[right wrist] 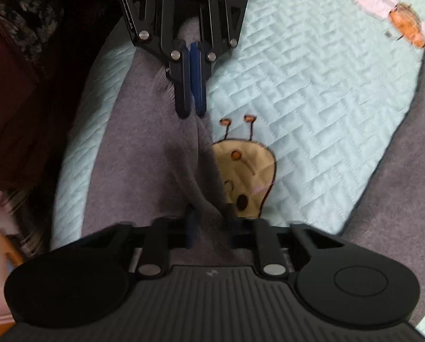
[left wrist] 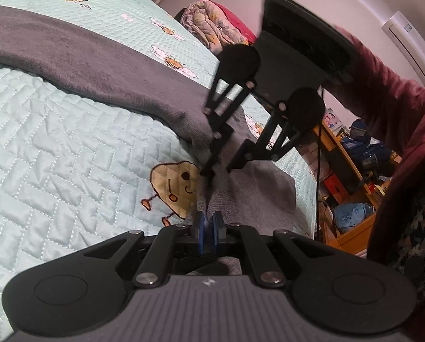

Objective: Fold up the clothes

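Your left gripper (left wrist: pixel 208 229) is clamped on the near edge of the grey garment (left wrist: pixel 78 57) lying across the quilted bedspread (left wrist: pixel 55 142). Your right gripper (right wrist: pixel 209 222), just beyond, straddles a raised ridge of the same cloth; through the blur it seems pinched, likely so both can lift one edge for folding.
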Tool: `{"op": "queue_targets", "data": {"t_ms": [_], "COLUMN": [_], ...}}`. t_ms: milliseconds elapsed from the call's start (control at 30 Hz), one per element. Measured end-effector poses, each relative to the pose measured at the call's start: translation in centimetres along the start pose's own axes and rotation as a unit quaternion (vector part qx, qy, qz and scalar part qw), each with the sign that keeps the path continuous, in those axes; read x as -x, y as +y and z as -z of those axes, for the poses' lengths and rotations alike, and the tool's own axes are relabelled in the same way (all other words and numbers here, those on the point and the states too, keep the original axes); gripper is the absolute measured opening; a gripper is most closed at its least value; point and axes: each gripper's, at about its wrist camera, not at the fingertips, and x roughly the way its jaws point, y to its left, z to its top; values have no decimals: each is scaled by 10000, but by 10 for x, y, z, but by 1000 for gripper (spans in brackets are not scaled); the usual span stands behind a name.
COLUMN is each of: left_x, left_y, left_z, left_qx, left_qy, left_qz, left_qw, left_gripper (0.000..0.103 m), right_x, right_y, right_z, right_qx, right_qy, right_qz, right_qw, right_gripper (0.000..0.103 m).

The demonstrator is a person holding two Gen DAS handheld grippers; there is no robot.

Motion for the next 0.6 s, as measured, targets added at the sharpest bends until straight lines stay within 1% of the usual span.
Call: {"op": "queue_targets", "data": {"t_ms": [33,67,100,167,200,233,267,300,367,467,533,567,600], "left_x": [0,1,1,1,0,-1,-3,-3,0,19,30,34,38], "left_y": [1,1,2,3,6,11,15,20,28,29,22,16,11], "left_z": [-1,-3,-6,-13,-17,-19,-22,-24,-24,-15,-10,-9,-8], "left_qx": [2,-9,-28,-48,13,108,202,315,543,807,883,826,770], "left_qy": [-20,-57,-105,-215,-268,-311,-354,-403,-509,-740,-845,-873,-902], "left_qz": [-17,-60,-120,-268,-369,-468,-566,-675,-905,-1057,-988,-952,-917], "left_qw": [10000,10000,9999,9994,9990,9984,9976,9964,9931,9883,9876,9882,9887], "left_gripper": [4,4,4,4,5,5,4,4,3,4,6,12,20], "right_x": [2,5,8,16,19,19,16,10,-5,-18,-18,-16,-16], "right_y": [5,11,17,30,36,42,46,48,49,47,42,39,38], "right_z": [3,7,13,25,31,37,43,48,55,61,65,67,68], "right_qx": [-59,-164,-327,-653,-848,-1110,-1423,-1719,-2155,-2475,-2657,-2747,-2785], "right_qy": [-82,-206,-382,-733,-918,-1100,-1257,-1381,-1554,-1753,-1882,-1948,-1981], "right_qz": [155,372,669,1260,1611,2013,2318,2487,2637,2562,2468,2406,2380], "right_qw": [9998,9990,9965,9872,9790,9670,9541,9431,9273,9178,9127,9103,9091], "right_gripper": [8,8,7,7,7,7,7,7,7,7,8,8,8]}}
